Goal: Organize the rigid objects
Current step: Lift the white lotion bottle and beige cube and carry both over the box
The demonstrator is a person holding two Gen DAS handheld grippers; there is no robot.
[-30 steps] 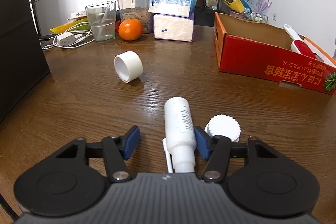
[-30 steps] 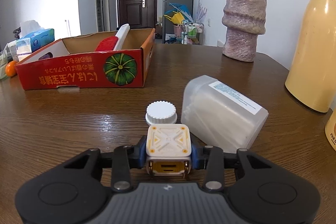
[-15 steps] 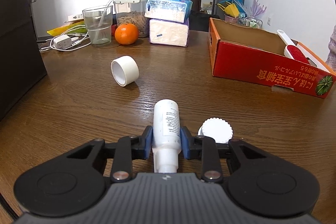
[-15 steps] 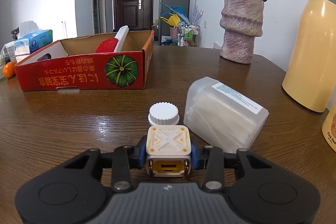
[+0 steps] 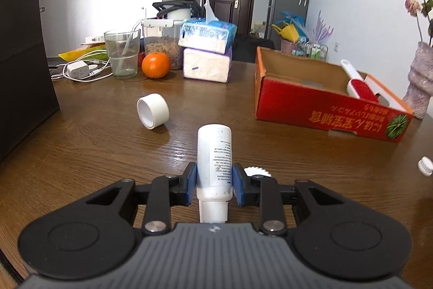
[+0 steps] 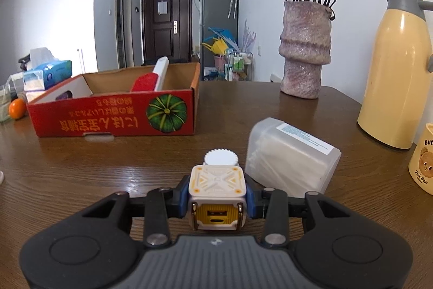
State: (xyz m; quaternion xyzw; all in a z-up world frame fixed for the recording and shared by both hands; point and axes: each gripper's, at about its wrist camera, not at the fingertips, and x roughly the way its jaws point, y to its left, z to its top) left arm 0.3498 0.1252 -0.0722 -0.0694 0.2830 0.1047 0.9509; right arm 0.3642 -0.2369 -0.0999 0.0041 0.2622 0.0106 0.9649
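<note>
My left gripper [image 5: 214, 182] is shut on a white bottle [image 5: 214, 153] and holds it above the wooden table, base pointing forward. My right gripper [image 6: 218, 198] is shut on a white and yellow cube charger [image 6: 217, 192], also lifted. The red cardboard box [image 5: 319, 104] lies ahead to the right in the left wrist view, and ahead to the left in the right wrist view [image 6: 113, 115]. A red and white lint brush [image 5: 358, 83] lies in it. A white ridged cap [image 6: 220, 156] sits on the table just beyond the charger; it also shows in the left wrist view [image 5: 257, 171].
A white tape roll [image 5: 153, 111] lies ahead left. An orange [image 5: 156, 65], a glass [image 5: 122, 53] and tissue packs [image 5: 207, 53] stand at the back. A clear plastic case [image 6: 292, 156], a vase [image 6: 304, 50], a yellow thermos [image 6: 397, 67] and a cup [image 6: 422, 159] stand on the right.
My left gripper closed on the white bottle and raised it off the table. My right gripper rose a little with the charger held.
</note>
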